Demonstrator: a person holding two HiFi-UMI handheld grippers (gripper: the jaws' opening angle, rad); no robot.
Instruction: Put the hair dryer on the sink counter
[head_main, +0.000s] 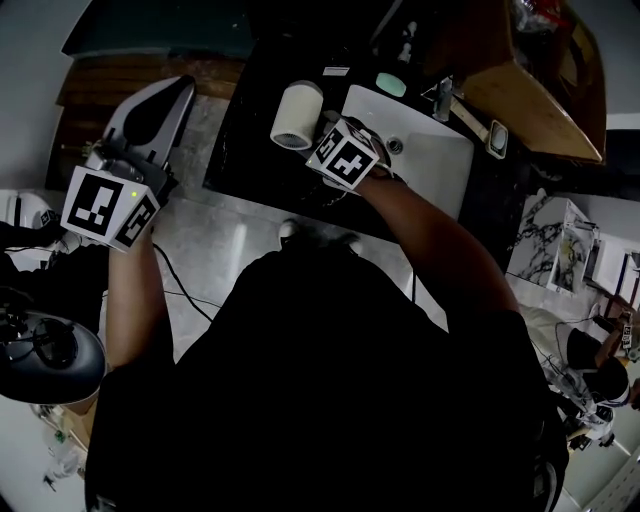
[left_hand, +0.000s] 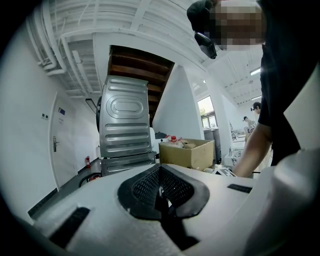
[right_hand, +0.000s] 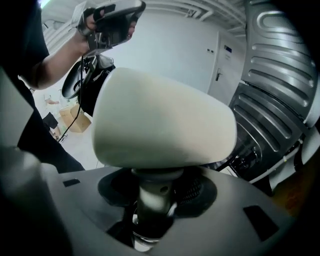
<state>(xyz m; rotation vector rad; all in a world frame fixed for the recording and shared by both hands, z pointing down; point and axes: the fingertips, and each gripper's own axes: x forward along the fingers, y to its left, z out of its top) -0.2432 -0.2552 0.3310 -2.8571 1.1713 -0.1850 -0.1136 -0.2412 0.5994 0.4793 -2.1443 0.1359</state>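
The hair dryer (head_main: 297, 115) is cream-coloured with a round barrel, and it hangs over the black sink counter (head_main: 245, 150), just left of the white basin (head_main: 430, 155). My right gripper (head_main: 320, 135) is shut on its handle. In the right gripper view the barrel (right_hand: 160, 120) fills the space above the jaws, and the handle stands clamped between them at the right gripper (right_hand: 154, 200). My left gripper (head_main: 168, 92) is held off to the left over the floor, away from the counter. The jaws of the left gripper (left_hand: 160, 195) meet with nothing between them.
A faucet (head_main: 443, 97) and a green soap (head_main: 391, 84) sit at the basin's far side. A cardboard box (head_main: 535, 100) stands to the right of the sink. A ribbed metal appliance (left_hand: 125, 125) is nearby. A black cable (head_main: 180, 290) lies on the floor.
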